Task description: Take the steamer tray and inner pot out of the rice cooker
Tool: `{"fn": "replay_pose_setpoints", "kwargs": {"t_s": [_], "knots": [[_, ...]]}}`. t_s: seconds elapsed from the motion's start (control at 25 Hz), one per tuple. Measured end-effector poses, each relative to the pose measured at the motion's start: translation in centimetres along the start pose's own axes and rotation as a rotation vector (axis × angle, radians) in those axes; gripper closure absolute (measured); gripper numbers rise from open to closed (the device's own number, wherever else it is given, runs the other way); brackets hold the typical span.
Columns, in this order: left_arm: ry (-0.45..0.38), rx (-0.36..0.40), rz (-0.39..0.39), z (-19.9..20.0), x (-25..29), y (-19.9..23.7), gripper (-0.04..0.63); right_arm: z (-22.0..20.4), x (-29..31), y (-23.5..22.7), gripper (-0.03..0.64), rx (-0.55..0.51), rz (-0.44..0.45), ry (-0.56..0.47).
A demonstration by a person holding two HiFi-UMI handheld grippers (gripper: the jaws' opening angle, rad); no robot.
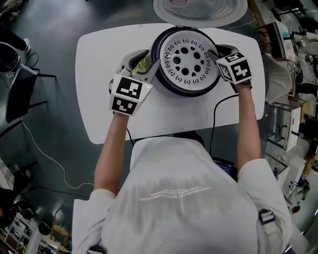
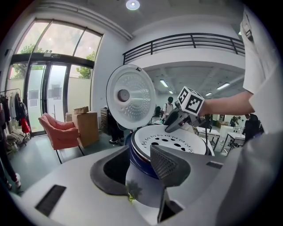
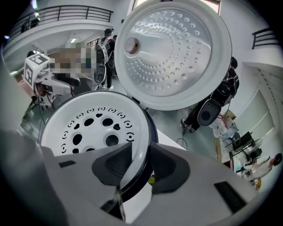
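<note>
- Sitting in the one open rice cooker [image 1: 185, 92] was one steamer tray [image 1: 191, 62], white, round, pierced with holes;
- of two grippers, the left gripper [image 2: 140, 170] stood open at the cooker's side, holding nothing;
- the right gripper [image 3: 140, 163] clamped the tray's rim.

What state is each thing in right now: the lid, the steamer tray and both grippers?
Lid, swung open.
Steamer tray, seated in the rice cooker.
Left gripper, jaws open, cooker's edge between them.
Right gripper, jaws closed on the steamer tray's rim.
</note>
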State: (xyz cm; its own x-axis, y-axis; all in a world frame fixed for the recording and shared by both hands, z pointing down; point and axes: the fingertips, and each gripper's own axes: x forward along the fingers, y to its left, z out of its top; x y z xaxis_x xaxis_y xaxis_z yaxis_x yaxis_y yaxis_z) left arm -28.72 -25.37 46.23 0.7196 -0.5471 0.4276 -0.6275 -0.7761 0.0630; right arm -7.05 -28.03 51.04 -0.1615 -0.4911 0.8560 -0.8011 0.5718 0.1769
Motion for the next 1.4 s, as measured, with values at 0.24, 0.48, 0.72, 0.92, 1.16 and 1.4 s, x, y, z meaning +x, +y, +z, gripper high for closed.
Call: {"fn": "replay_pose_setpoints", "kwargs": {"t_s": [0.24, 0.48, 0.72, 0.92, 1.16, 1.4], "knots": [[-0.003, 0.003, 0.014, 0.1, -0.5, 0.3, 0.439, 0.6, -0.8, 0.2, 0.471, 0.079, 0.074, -0.023], [0.0, 0.006, 0.021, 0.1, -0.8, 0.2, 0.44, 1.0, -1.4, 0.3, 0.468, 0.117, 0.107, -0.049], [0.013, 0.011, 0.014, -0.1, -0.5, -0.3, 0.44, 0.7, -0.6, 0.2, 0.468, 0.003, 0.008, -0.034], [0.017, 0.013, 0.021, -0.2, -0.5, -0.5, 0.443, 0.8, -0.4, 0.1, 0.468, -0.053, -0.019, -0.039], [0.022, 0.013, 0.035, -0.3, -0.6, -0.3, 0.443, 1.0, -0.5, 0.0, 0.462, -0.114, -0.032, -0.024], [0.025, 0.012, 0.045, -0.4, -0.6, -0.5, 0.443, 1.2, -0.5, 0.0, 0.457, -0.149, -0.04, -0.023]]}}
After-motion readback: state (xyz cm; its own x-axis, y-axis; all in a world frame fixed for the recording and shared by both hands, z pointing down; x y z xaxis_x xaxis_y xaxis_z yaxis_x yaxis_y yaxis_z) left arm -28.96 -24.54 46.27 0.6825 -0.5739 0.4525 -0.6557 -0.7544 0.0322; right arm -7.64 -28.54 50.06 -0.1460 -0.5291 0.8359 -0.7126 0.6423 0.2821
